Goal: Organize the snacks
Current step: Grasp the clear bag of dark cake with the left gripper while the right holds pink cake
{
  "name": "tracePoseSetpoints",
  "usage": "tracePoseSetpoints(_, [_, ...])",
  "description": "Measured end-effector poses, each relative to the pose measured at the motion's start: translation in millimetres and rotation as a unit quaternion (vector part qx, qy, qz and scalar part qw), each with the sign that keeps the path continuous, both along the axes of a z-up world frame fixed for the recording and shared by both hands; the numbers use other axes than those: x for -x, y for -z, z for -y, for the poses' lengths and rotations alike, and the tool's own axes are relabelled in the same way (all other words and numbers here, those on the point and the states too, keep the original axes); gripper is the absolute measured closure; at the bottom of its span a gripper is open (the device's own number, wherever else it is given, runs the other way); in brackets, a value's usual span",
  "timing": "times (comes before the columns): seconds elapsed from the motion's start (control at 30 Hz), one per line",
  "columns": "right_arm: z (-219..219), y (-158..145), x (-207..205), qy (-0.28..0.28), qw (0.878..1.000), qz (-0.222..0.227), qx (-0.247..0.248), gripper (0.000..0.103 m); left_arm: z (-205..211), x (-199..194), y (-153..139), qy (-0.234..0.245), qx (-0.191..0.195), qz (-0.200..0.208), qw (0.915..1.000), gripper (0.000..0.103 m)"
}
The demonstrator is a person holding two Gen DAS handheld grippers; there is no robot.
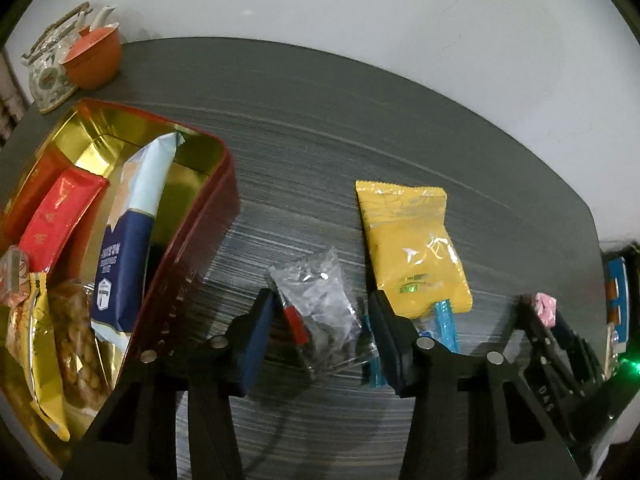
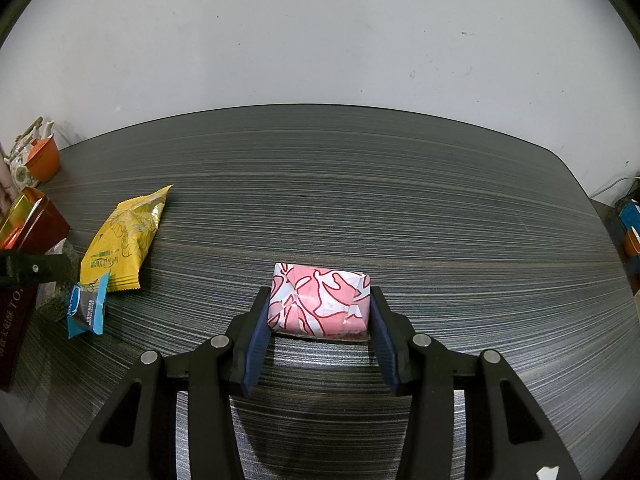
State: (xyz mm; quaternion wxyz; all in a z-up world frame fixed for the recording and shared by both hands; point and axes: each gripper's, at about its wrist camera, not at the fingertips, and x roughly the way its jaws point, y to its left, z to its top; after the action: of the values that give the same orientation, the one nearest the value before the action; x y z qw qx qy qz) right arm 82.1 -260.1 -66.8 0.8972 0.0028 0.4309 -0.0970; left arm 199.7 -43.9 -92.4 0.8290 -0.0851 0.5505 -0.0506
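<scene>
A clear plastic snack packet with a red strip lies on the dark table between the jaws of my left gripper. The pads stand close to its sides with thin gaps, so the gripper is open. To its left is the red tin with a gold lining, holding several packets. A yellow packet and a small blue packet lie just right of the gripper. My right gripper is shut on a pink and white packet, low over the table.
A patterned teapot and an orange bowl stand at the table's far left corner, behind the tin. A white wall runs behind the table. In the right wrist view the yellow packet and blue packet lie at the left.
</scene>
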Motion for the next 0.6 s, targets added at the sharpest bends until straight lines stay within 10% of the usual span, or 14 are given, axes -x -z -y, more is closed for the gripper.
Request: tracePoseSetpoints(0.6, [0,0,1,0.001,1.0,0.0,0.001,0.059,7,43,0,0.057,-0.003,0.009,0.9983,0.065])
